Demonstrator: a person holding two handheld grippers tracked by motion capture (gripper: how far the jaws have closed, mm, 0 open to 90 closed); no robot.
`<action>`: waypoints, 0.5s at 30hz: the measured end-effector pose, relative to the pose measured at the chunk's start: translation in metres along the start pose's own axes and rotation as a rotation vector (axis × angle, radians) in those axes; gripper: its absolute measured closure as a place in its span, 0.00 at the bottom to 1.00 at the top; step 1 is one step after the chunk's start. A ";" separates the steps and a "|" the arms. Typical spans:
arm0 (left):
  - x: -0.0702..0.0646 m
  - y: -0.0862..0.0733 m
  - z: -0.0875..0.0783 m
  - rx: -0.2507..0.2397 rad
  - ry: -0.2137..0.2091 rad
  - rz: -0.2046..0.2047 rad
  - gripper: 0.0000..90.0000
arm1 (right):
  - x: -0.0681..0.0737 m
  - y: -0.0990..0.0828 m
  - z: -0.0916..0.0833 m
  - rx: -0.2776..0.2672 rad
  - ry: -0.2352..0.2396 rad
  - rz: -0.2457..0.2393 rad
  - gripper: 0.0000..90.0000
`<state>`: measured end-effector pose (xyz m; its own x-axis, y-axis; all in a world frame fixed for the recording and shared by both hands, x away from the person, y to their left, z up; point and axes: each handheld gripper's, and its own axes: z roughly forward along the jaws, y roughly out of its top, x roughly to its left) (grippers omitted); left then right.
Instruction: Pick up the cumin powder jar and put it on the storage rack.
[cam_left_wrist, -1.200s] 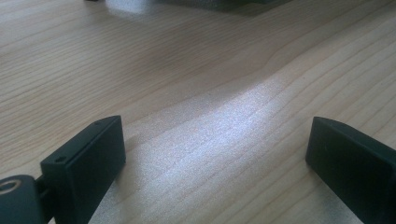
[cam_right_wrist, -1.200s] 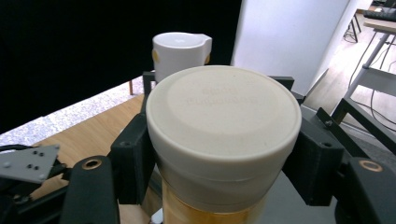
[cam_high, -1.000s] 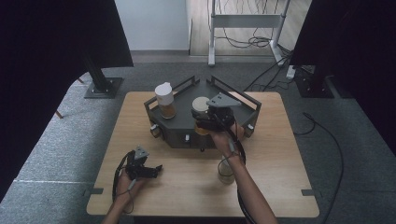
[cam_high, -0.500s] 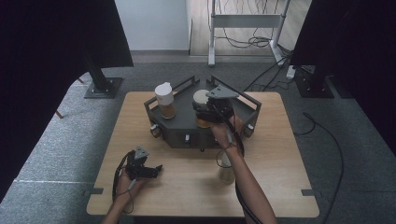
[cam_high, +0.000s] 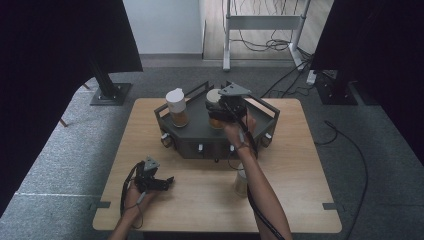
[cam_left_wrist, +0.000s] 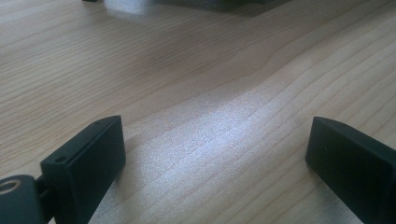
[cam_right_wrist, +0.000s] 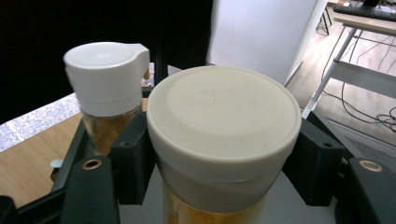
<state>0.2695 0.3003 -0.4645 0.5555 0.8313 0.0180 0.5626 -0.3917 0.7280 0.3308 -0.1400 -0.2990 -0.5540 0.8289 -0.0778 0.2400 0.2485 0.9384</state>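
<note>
Over the dark grey metal tray (cam_high: 260, 131), at twelve o'clock on the pale wooden table (cam_high: 310, 165): right gripper (cam_right_wrist: 219, 175) pinching the cream-lidded amber jar (cam_right_wrist: 224, 140). Best lowered upright, clear of the white-capped spice bottle (cam_right_wrist: 107, 88) at ten o'clock. Left gripper (cam_left_wrist: 217, 158) spread, empty. Jar base hidden; third jar (cam_high: 241, 181) half covered by the forearm.
</note>
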 end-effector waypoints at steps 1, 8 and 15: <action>0.000 0.000 0.000 0.000 0.000 0.000 0.05 | -0.001 0.000 0.001 0.001 0.000 0.006 0.37; 0.000 0.000 0.000 0.000 0.000 0.000 0.05 | -0.002 -0.002 0.007 0.010 -0.002 0.014 0.37; 0.000 0.000 0.000 0.000 0.000 0.000 0.05 | -0.005 -0.005 0.013 0.028 -0.011 0.028 0.37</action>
<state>0.2695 0.3003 -0.4644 0.5558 0.8311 0.0181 0.5627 -0.3922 0.7277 0.3428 -0.1390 -0.3076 -0.5382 0.8410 -0.0549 0.2776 0.2384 0.9307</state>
